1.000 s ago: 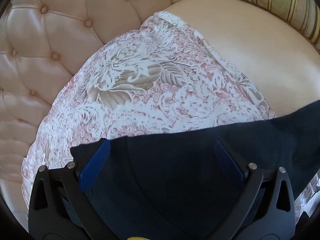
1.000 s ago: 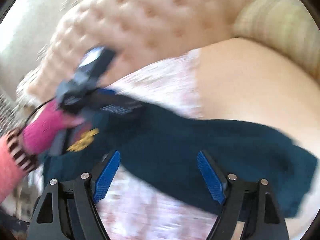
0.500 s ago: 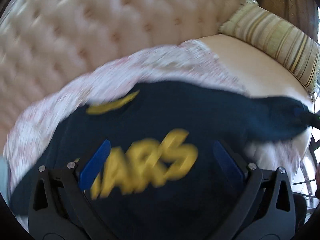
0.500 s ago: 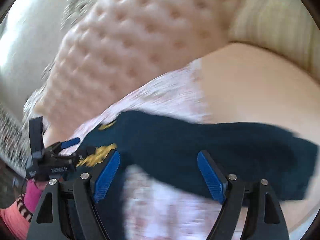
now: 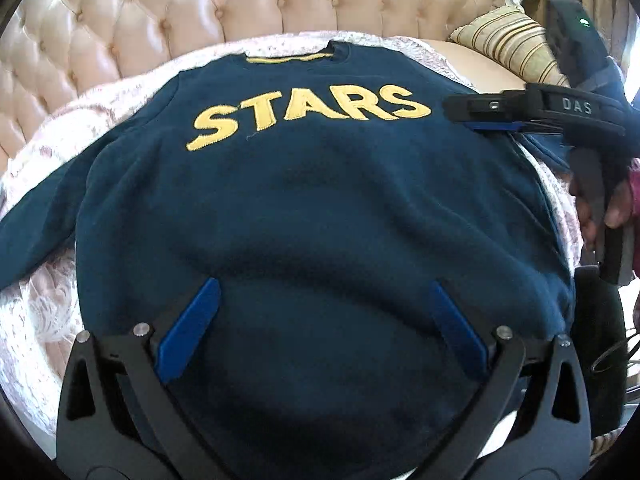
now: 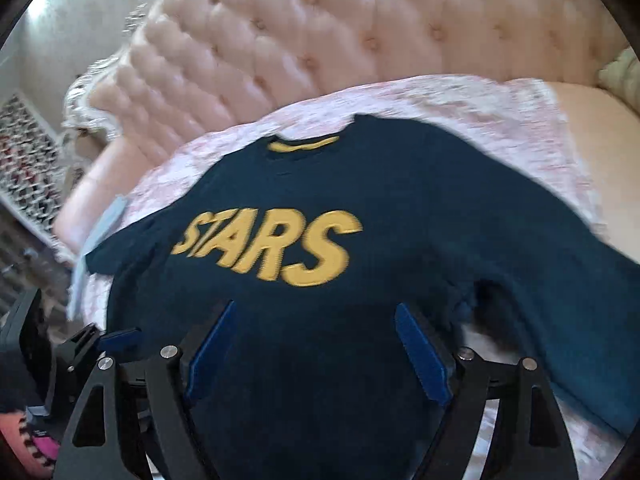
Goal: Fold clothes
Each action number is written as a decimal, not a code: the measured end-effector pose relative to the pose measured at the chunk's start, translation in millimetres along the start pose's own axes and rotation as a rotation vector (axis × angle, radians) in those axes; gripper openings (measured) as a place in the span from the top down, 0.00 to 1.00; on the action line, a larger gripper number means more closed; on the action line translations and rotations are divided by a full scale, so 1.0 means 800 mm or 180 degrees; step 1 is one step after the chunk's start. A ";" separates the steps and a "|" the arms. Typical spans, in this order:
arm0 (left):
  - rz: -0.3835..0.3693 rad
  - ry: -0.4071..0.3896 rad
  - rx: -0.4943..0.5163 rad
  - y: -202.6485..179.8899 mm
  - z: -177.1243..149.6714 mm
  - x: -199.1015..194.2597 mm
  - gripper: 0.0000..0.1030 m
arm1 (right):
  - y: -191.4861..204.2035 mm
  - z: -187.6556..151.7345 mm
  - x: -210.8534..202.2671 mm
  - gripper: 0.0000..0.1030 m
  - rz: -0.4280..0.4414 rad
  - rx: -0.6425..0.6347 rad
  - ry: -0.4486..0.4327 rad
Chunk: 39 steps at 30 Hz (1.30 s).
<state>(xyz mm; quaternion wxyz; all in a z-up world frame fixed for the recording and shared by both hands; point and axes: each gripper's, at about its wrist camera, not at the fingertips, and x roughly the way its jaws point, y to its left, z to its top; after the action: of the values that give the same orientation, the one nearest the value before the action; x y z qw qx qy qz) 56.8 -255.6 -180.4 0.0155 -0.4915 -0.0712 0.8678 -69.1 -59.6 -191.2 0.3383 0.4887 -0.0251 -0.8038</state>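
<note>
Lying flat on the floral cover (image 5: pixel 44 312), navy sweatshirt (image 5: pixel 320 208); both hand-held grippers (image 5: pixel 324 320) (image 6: pixel 316 344) wide, empty

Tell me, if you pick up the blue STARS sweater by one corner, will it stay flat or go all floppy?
Probably floppy: the sweater already shows soft ripples lying on the lacy cover. Its sleeve would likely dangle. The thick knit looks fairly grippy, not slippery.

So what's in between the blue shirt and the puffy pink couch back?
A pink-and-white flowery cloth lies there, spread under the STARS sweatshirt and reaching the tufted couch back. Both wrist views show it.
</note>
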 end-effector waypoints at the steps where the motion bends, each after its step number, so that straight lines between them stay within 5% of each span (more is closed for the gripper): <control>1: -0.0042 -0.0041 -0.0050 0.003 -0.001 -0.008 0.00 | 0.004 -0.001 -0.011 0.21 -0.0121 0.0002 -0.0021; 6: 0.0190 0.0010 0.0097 0.015 -0.027 -0.007 0.00 | 0.081 -0.047 -0.035 0.21 -0.0371 -0.0825 -0.0004; 9: 0.0277 -0.0049 0.0351 0.014 -0.048 -0.007 0.00 | 0.100 -0.084 0.004 0.20 -0.0794 -0.1466 0.0481; 12: 0.0239 -0.0002 0.0315 0.020 -0.051 -0.011 0.00 | 0.068 -0.083 -0.001 0.18 -0.0625 -0.1200 0.0379; 14: 0.0245 0.0079 0.0311 0.022 -0.052 -0.014 0.00 | 0.053 -0.076 -0.008 0.19 -0.0750 -0.1032 0.0375; 19: 0.0279 0.0107 0.0313 0.019 -0.061 -0.014 0.00 | 0.098 -0.076 -0.032 0.19 -0.0815 -0.1288 0.0239; 22: 0.0275 0.0158 0.0347 0.019 -0.062 -0.013 0.00 | 0.106 -0.084 -0.011 0.19 -0.0874 -0.1512 0.0448; 26: 0.0251 0.0267 0.0402 0.023 -0.074 -0.019 0.00 | 0.051 -0.081 -0.017 0.15 -0.0776 -0.0923 0.0451; 30: 0.0180 0.0243 0.0322 0.014 -0.083 -0.037 0.00 | 0.076 -0.080 -0.040 0.16 -0.1014 -0.1022 0.0348; 33: 0.0032 0.0064 0.0344 -0.004 -0.080 -0.049 0.00 | 0.104 -0.088 -0.036 0.16 -0.0799 -0.1236 0.0304; 39: 0.0189 0.0251 0.0664 -0.018 -0.098 -0.024 0.00 | 0.087 -0.092 -0.020 0.12 -0.0696 -0.0967 0.0403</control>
<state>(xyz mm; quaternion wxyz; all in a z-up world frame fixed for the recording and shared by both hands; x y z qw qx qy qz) 133.4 -234.6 -201.7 0.0436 -0.5229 0.0348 0.8506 30.6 -82.9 -191.5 0.3198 0.4814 0.1710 -0.7980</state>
